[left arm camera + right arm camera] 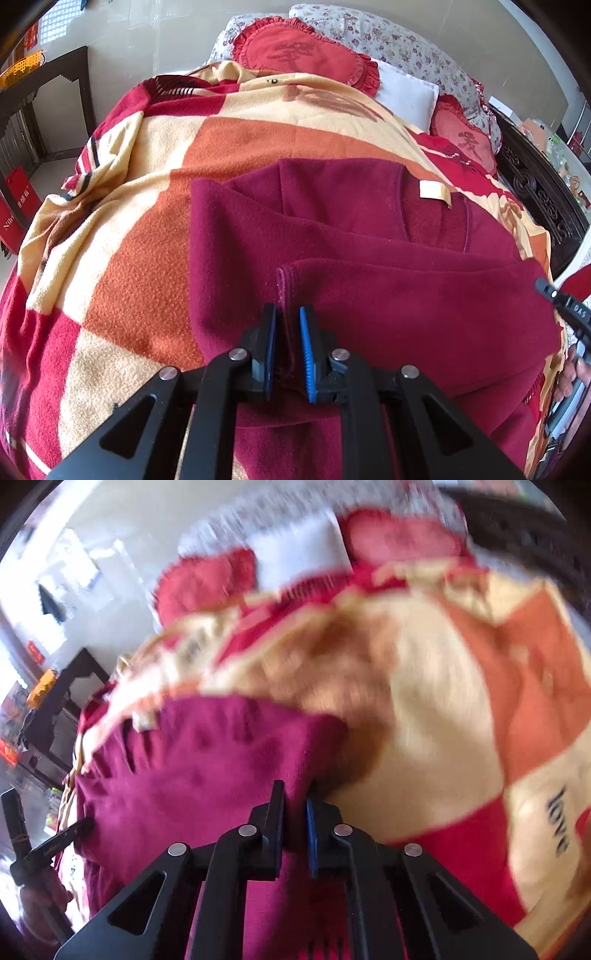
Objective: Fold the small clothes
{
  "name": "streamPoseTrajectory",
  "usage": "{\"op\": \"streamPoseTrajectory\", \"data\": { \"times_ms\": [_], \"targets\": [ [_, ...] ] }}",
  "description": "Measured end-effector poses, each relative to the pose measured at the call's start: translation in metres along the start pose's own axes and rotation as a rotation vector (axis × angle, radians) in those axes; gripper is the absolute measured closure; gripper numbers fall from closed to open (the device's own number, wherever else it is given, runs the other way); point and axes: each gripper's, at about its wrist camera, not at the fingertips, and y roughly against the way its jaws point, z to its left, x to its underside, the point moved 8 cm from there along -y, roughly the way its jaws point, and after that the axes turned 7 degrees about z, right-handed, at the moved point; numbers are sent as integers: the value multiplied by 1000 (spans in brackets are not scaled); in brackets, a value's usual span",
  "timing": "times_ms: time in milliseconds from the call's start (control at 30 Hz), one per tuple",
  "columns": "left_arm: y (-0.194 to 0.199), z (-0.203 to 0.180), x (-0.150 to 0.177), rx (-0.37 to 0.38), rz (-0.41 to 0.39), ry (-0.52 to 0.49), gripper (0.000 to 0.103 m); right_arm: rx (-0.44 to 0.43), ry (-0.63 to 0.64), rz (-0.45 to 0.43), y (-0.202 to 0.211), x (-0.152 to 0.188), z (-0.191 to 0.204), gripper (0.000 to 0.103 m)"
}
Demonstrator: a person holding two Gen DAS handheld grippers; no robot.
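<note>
A maroon fleece garment (369,236) lies spread on a checked blanket (129,240) on the bed, a cream label near its neckline. One edge is doubled over toward me. My left gripper (288,314) is shut on a hemmed corner of that garment, the cloth pinched between its black and blue pads. In the blurred right wrist view, my right gripper (295,790) is shut on another edge of the maroon garment (207,760), which bunches up ahead of it. The other gripper's tip shows at the right edge of the left wrist view and the left edge of the right wrist view.
Red heart-shaped cushions (303,55), a white pillow (406,92) and a floral pillow (388,37) lie at the head of the bed. A dark carved bed frame (535,192) runs along the right. A dark side table (48,85) with a yellow basket (22,66) stands at the left.
</note>
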Motion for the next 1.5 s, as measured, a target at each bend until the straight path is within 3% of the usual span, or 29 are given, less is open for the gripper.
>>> {"op": "streamPoseTrajectory", "data": {
  "times_ms": [67,133,200,267,400,633,767,967,1100,1267,1300,1367,1400,1500],
  "targets": [
    [-5,0,1,-8,10,-4,90,42,39,-44,4,-5,3,103],
    [-7,0,1,-16,12,-11,89,101,58,10,-17,-1,-2,103],
    [-2,0,3,-10,24,-12,85,106,45,46,-27,2,-6,103],
    [7,1,6,2,36,-11,76,71,11,44,-14,5,-9,101],
    [37,2,24,15,31,-48,51,-77,-19,63,26,28,-5,75],
    [81,1,87,42,68,-119,35,-124,105,203,65,118,8,75],
    [93,-2,128,31,109,-163,35,-123,111,237,83,155,3,74],
    [103,-4,179,51,174,-142,35,-95,123,280,103,199,-10,74],
    [110,-4,202,42,180,-144,35,-75,98,300,106,222,-23,74],
    [115,-5,217,39,183,-137,35,-114,105,314,105,244,-16,74],
    [117,-6,218,37,178,-135,35,-112,119,309,105,246,-13,75],
    [120,-8,220,41,170,-136,35,-112,144,297,106,249,-8,97],
    [123,-9,221,40,165,-140,35,-109,158,304,106,252,-6,103],
    [129,-11,226,36,154,-153,35,-101,219,268,121,254,0,103]
  ]
}}
